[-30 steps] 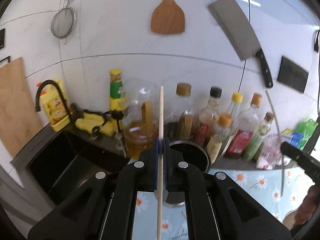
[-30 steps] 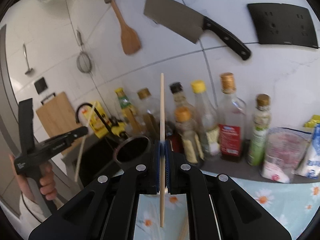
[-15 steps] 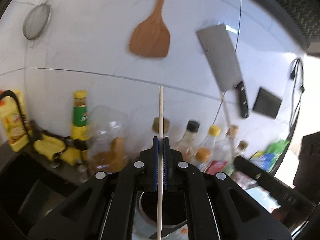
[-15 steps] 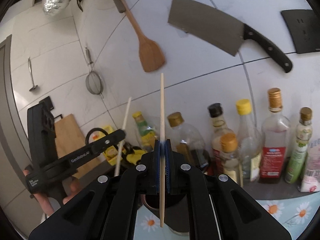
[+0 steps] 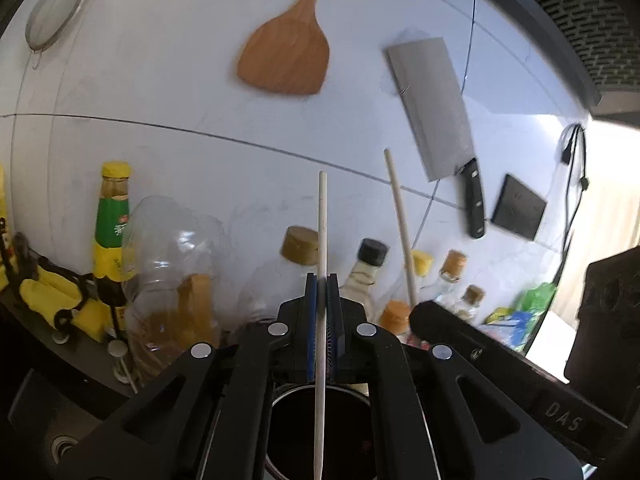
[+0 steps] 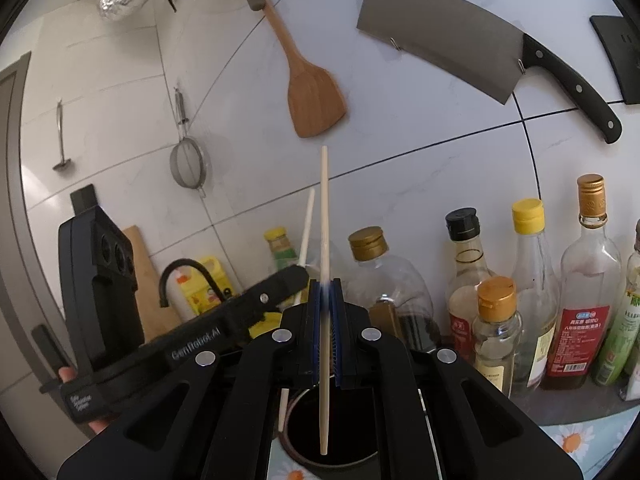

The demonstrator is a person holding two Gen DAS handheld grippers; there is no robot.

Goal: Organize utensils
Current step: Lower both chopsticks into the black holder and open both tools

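My left gripper (image 5: 321, 280) is shut on a pale chopstick (image 5: 322, 224), held upright with its lower tip over the dark round utensil holder (image 5: 320, 432). My right gripper (image 6: 326, 286) is shut on a second chopstick (image 6: 325, 208), upright, its lower end over the same holder (image 6: 332, 436). The right gripper and its chopstick (image 5: 400, 216) show at the right of the left wrist view. The left gripper and its chopstick (image 6: 306, 232) show at the left of the right wrist view.
Sauce and oil bottles (image 6: 524, 300) stand in a row against the tiled wall behind the holder. A cleaver (image 6: 472, 40), a wooden spatula (image 6: 312, 96) and a strainer (image 6: 188, 164) hang above. A black faucet (image 6: 184, 276) and sink are at left. A daisy-print cloth (image 6: 588, 436) covers the counter.
Both grippers have moved in over the utensil holder and closer together, each still holding its chopstick upright. The holder now lies directly under both chopstick tips.
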